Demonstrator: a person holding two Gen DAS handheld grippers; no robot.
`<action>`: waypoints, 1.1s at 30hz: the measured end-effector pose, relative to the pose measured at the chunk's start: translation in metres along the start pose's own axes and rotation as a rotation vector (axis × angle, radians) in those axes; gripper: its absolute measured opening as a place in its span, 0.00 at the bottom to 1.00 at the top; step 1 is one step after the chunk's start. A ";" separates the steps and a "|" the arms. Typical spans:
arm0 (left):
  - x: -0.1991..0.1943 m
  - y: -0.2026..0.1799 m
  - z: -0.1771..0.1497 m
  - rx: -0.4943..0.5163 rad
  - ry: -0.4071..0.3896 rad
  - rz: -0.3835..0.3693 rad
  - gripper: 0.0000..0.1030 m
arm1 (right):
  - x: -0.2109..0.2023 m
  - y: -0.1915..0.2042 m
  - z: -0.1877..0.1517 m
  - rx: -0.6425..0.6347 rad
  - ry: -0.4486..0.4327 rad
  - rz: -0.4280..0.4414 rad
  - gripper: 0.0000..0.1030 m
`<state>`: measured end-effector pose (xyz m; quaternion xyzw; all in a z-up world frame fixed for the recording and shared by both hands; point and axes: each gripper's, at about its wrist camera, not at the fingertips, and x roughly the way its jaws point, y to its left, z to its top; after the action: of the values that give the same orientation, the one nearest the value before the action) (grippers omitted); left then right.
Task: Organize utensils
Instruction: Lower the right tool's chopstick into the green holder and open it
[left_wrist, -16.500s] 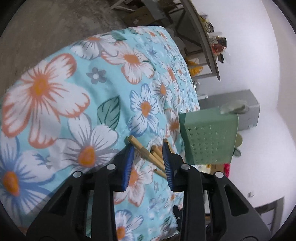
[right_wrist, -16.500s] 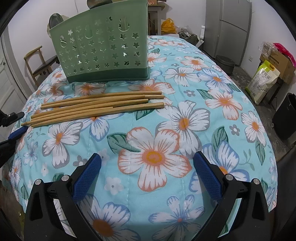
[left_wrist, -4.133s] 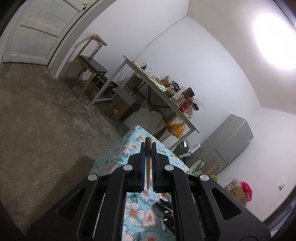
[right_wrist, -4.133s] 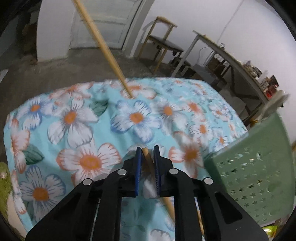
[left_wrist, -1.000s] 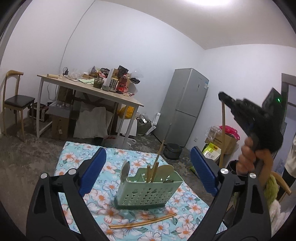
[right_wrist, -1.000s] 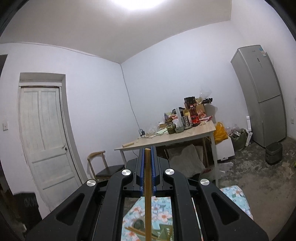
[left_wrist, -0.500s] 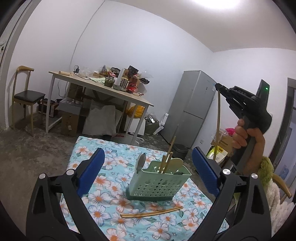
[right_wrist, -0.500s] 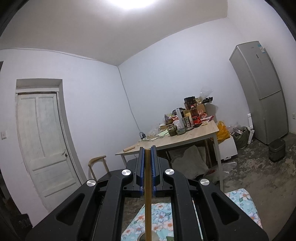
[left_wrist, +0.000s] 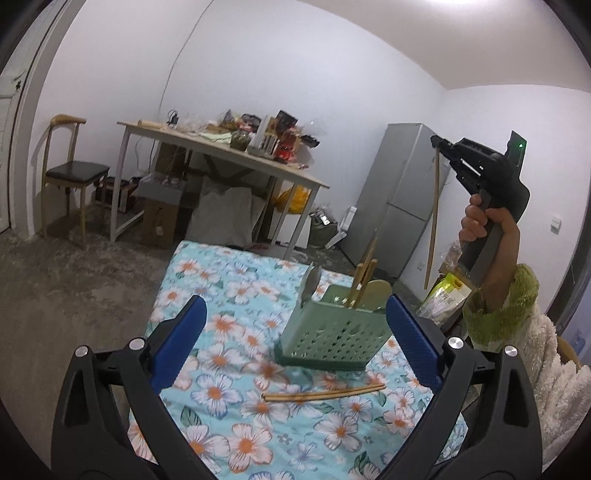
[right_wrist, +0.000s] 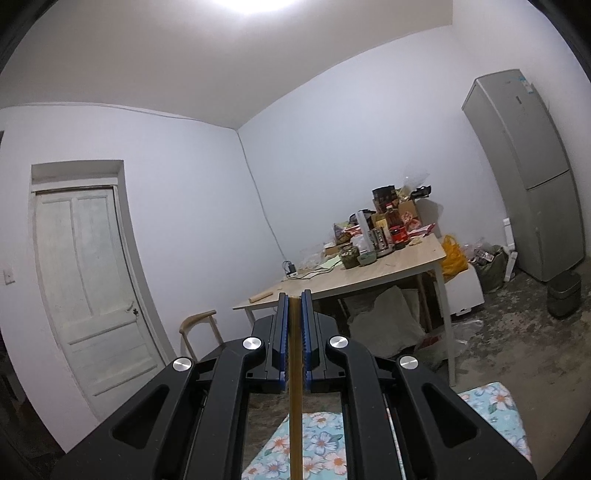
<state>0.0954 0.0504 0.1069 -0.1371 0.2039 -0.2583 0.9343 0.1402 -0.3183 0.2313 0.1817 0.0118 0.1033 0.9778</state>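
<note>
A green perforated utensil holder (left_wrist: 334, 330) stands on the floral cloth (left_wrist: 236, 306). It holds several wooden chopsticks (left_wrist: 364, 275), a spoon and a spatula. Two chopsticks (left_wrist: 323, 394) lie flat on the cloth in front of it. My left gripper (left_wrist: 295, 345) is open and empty, above the cloth on the near side of the holder. My right gripper (right_wrist: 294, 332) is shut on a wooden chopstick (right_wrist: 294, 391) that hangs down from it. In the left wrist view that gripper (left_wrist: 437, 144) is raised high, above and right of the holder, with the chopstick (left_wrist: 433, 221) hanging from it.
A wooden table (left_wrist: 221, 147) cluttered with jars and packets stands at the back, with boxes and bags under it. A chair (left_wrist: 74, 173) stands at the left, a grey fridge (left_wrist: 402, 199) at the right, a white door (right_wrist: 92, 284) on the far wall.
My left gripper has drifted nearer the holder and stays open. The right gripper has tilted a little with its chopstick still held upright.
</note>
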 end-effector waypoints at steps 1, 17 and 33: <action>0.001 0.001 -0.001 -0.004 0.009 0.007 0.91 | 0.002 -0.002 -0.001 0.004 0.001 0.006 0.07; 0.002 0.011 0.001 0.024 0.034 0.102 0.91 | 0.080 -0.018 -0.064 -0.089 0.188 0.030 0.07; 0.003 0.007 -0.002 0.015 0.034 0.097 0.91 | 0.087 -0.022 -0.051 -0.104 0.191 0.070 0.07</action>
<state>0.0998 0.0545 0.1018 -0.1154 0.2243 -0.2166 0.9431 0.2267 -0.3020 0.1772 0.1204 0.0934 0.1546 0.9762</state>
